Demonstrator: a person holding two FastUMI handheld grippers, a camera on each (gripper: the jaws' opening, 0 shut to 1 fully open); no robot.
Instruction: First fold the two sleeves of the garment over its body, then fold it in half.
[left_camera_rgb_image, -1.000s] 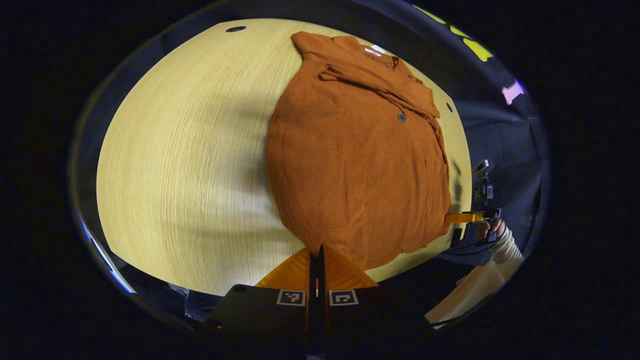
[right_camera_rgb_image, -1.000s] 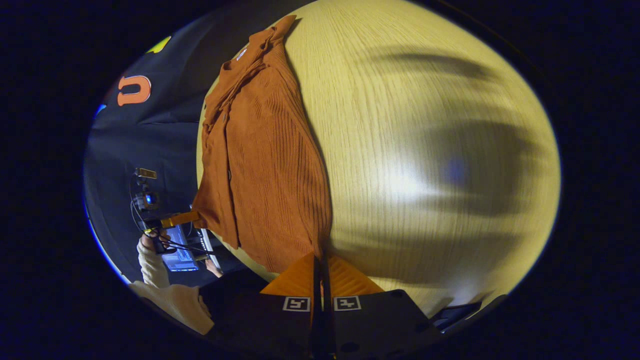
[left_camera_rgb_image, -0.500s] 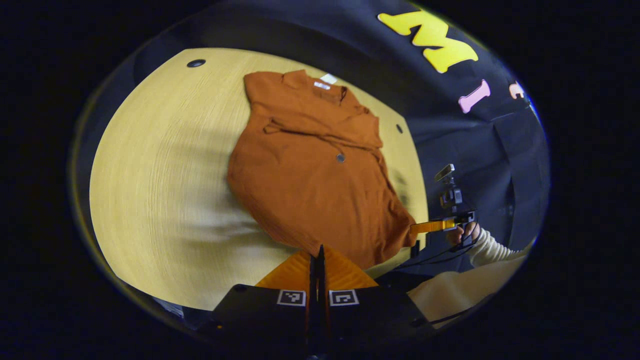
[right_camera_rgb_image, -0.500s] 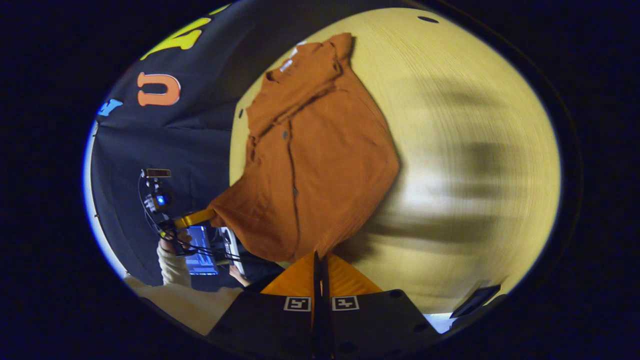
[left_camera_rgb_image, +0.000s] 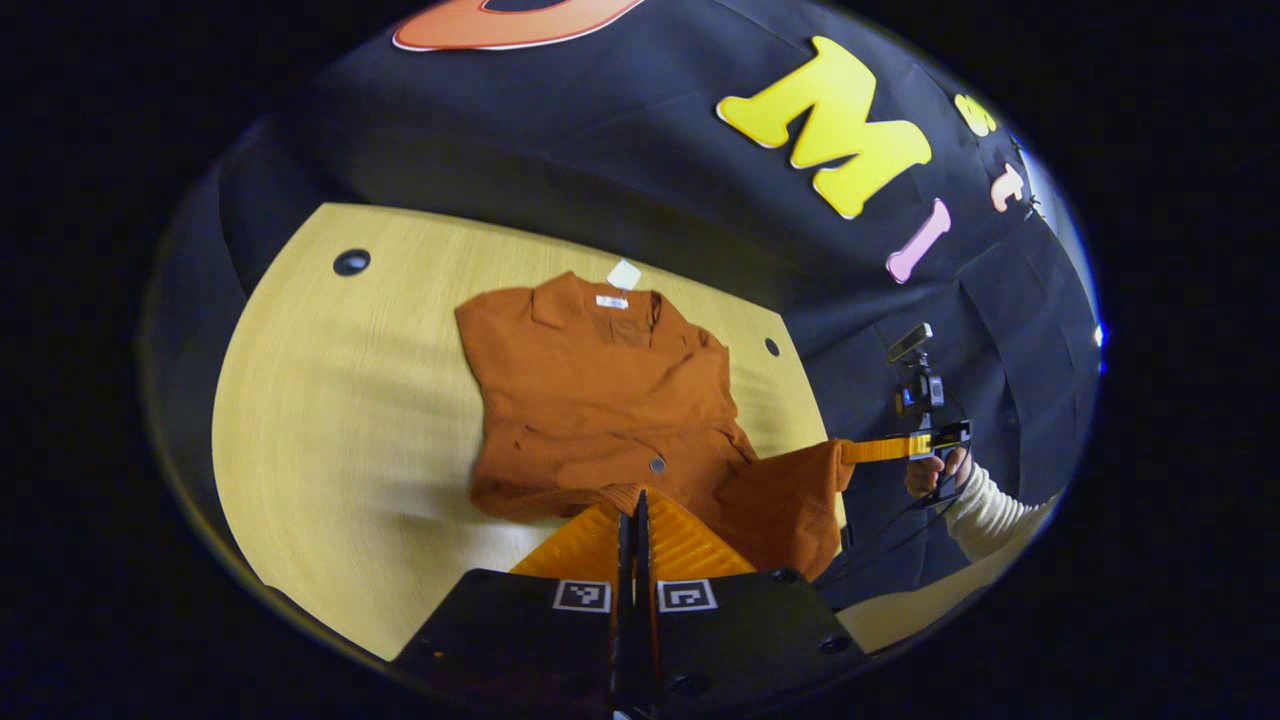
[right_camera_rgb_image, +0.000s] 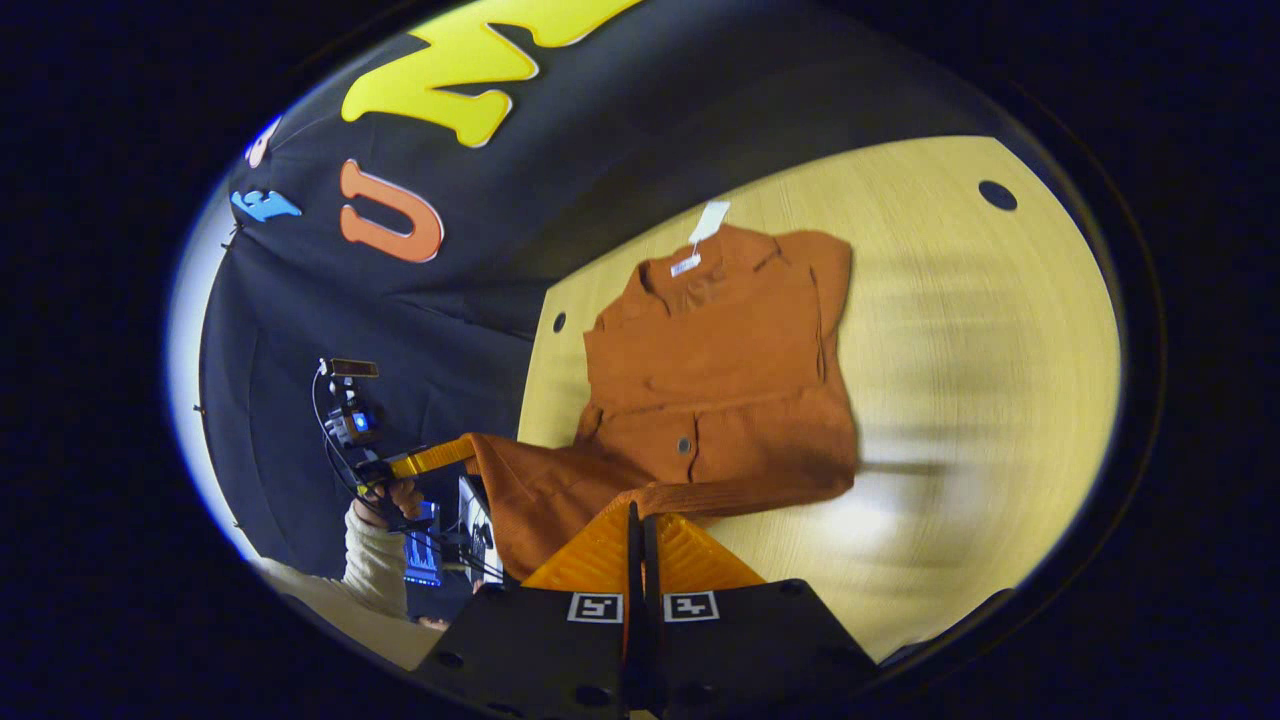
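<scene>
A rust-orange garment (left_camera_rgb_image: 600, 390) lies on the wooden table (left_camera_rgb_image: 330, 400), collar and white tag (left_camera_rgb_image: 623, 274) at the far end, both sleeves folded across its body. Its hem is raised off the table and hangs between the two grippers. My left gripper (left_camera_rgb_image: 632, 497) is shut on one hem corner. In the left gripper view, the right gripper (left_camera_rgb_image: 846, 452) pinches the other corner, held by a hand (left_camera_rgb_image: 928, 472). In the right gripper view, my right gripper (right_camera_rgb_image: 637, 508) is shut on the hem of the garment (right_camera_rgb_image: 720, 370), and the left gripper (right_camera_rgb_image: 468, 448) grips the far corner.
The table has small round holes (left_camera_rgb_image: 351, 262) (right_camera_rgb_image: 996, 194) near its far corners. The booth's black cloth wall (left_camera_rgb_image: 600, 150) stands right behind the table. A person's light sleeve (right_camera_rgb_image: 375, 560) and a lit screen (right_camera_rgb_image: 420, 562) sit below the table's near edge.
Both grippers have lifted the hem off the table and carried it toward the collar. The lower half of the garment, flat one second ago, now rises and bends over.
</scene>
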